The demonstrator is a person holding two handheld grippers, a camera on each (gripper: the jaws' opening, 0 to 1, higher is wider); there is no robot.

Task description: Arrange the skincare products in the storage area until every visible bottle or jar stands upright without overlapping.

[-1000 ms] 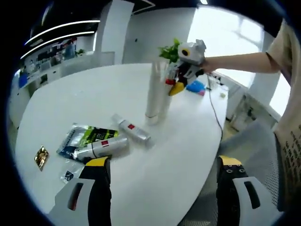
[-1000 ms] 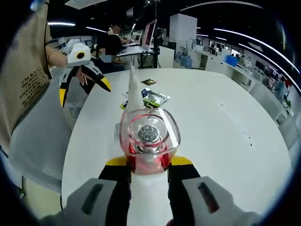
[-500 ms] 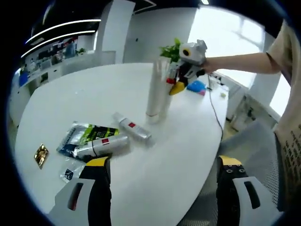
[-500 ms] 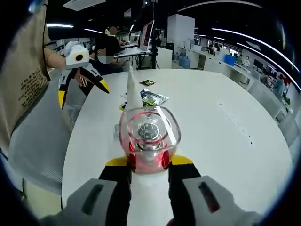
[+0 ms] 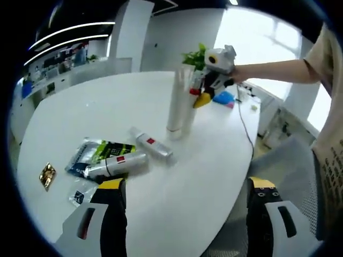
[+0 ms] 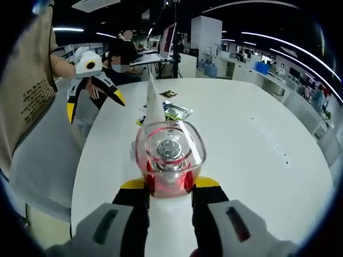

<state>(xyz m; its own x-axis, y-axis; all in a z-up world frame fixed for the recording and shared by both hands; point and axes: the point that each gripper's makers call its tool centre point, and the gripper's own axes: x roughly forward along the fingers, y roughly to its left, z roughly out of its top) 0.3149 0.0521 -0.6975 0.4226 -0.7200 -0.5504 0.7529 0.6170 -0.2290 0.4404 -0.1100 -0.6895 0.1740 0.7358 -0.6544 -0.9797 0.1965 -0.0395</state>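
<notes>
A tall white tube (image 5: 175, 104) stands upright mid-table. Right beside it stands a pale bottle (image 5: 189, 116) with a clear, red-tinted cap (image 6: 169, 152). My right gripper (image 6: 169, 184) is shut on that bottle just under the cap, and the same gripper (image 5: 198, 96) reaches in from the right in the left gripper view. Two silver tubes with red labels lie flat, one (image 5: 153, 145) nearer the standing pair, the other (image 5: 115, 166) on a green-black packet (image 5: 99, 154). My left gripper (image 5: 186, 183) is open over the table's near edge, holding nothing, and its open jaws (image 6: 94, 104) show at upper left.
A gold sachet (image 5: 47, 177) and a small clear packet (image 5: 80, 198) lie near the lying tubes. A potted plant (image 5: 194, 58), a blue item (image 5: 222, 98) and a cable (image 5: 244, 126) sit at the far side of the round white table (image 5: 107, 101). A grey chair (image 6: 48, 155) stands by the edge.
</notes>
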